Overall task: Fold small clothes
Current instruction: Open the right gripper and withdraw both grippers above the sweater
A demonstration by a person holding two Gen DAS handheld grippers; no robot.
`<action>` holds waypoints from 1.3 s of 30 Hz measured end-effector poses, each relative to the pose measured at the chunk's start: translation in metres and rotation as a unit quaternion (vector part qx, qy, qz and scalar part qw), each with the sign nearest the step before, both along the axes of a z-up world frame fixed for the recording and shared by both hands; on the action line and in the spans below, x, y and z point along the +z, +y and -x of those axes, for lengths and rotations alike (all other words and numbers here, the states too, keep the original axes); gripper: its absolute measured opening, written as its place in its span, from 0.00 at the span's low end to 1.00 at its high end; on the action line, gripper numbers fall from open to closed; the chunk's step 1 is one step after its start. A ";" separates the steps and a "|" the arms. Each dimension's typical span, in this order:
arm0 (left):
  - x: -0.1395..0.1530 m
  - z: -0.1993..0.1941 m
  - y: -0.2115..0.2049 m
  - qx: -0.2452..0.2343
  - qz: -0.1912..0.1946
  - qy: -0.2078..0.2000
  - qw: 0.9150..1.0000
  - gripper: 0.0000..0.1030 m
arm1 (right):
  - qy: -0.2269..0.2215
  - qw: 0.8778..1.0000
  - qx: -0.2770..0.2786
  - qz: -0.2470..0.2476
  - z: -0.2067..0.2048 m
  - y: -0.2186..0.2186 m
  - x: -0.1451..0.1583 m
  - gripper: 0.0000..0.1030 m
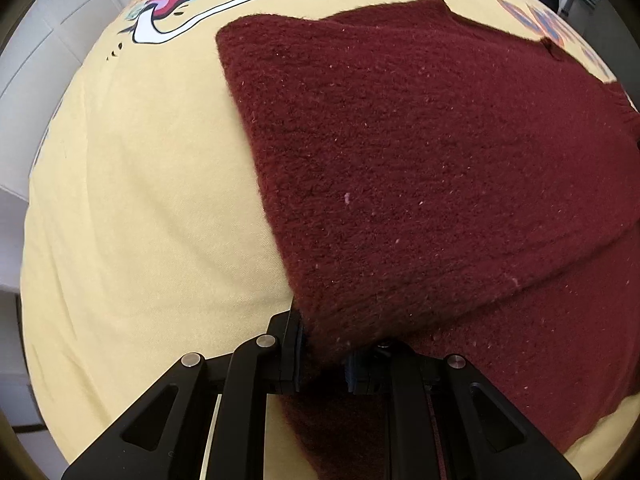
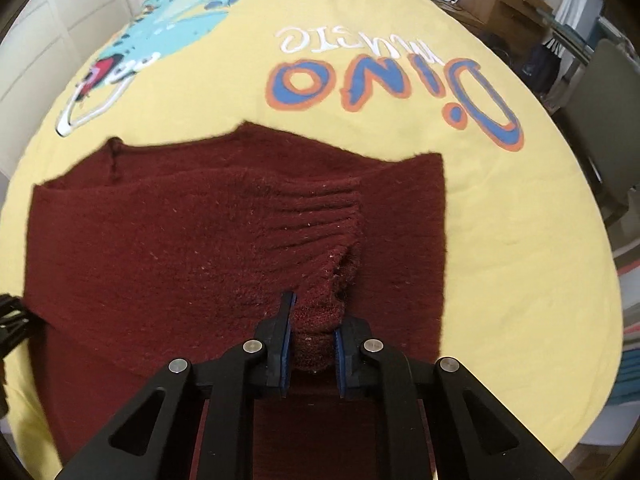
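Fuzzy dark-maroon knit sweater (image 2: 192, 240): solid colour, pale lint flecks. Pale-yellow cotton bedspread (image 2: 500, 220): turquoise dinosaur print (image 2: 168, 24), blue lettering outlined orange (image 2: 384, 88), white script above. Gripper pads (image 2: 285, 344) blue.

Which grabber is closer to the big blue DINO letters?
Right. The right gripper pinches the ribbed cuff of the maroon sweater, with the DINO letters straight ahead. The left gripper clamps a sweater corner, the letters far off at its view's edge.
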State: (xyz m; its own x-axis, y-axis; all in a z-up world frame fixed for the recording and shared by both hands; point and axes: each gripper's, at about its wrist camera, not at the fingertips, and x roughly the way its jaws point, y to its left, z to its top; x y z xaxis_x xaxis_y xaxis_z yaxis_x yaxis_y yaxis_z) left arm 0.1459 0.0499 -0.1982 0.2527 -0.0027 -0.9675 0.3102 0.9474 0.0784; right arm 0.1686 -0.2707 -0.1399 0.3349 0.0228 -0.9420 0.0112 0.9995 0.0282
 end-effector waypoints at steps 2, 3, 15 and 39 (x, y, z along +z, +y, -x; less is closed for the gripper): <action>-0.001 -0.002 0.001 0.008 0.006 0.004 1.000 0.13 | 0.007 1.000 0.003 0.004 0.000 0.004 -0.011 0.16; -0.002 -0.003 0.002 0.011 0.010 0.007 1.000 0.13 | 0.009 1.000 0.005 0.010 0.001 0.003 -0.016 0.17; 0.024 0.012 0.014 0.038 0.017 -0.004 0.999 0.87 | -0.033 0.999 -0.014 0.036 0.016 -0.010 -0.002 0.75; 0.026 0.003 -0.077 0.024 0.050 -0.110 0.992 0.99 | -0.105 0.991 0.054 0.056 0.040 0.076 -0.029 1.00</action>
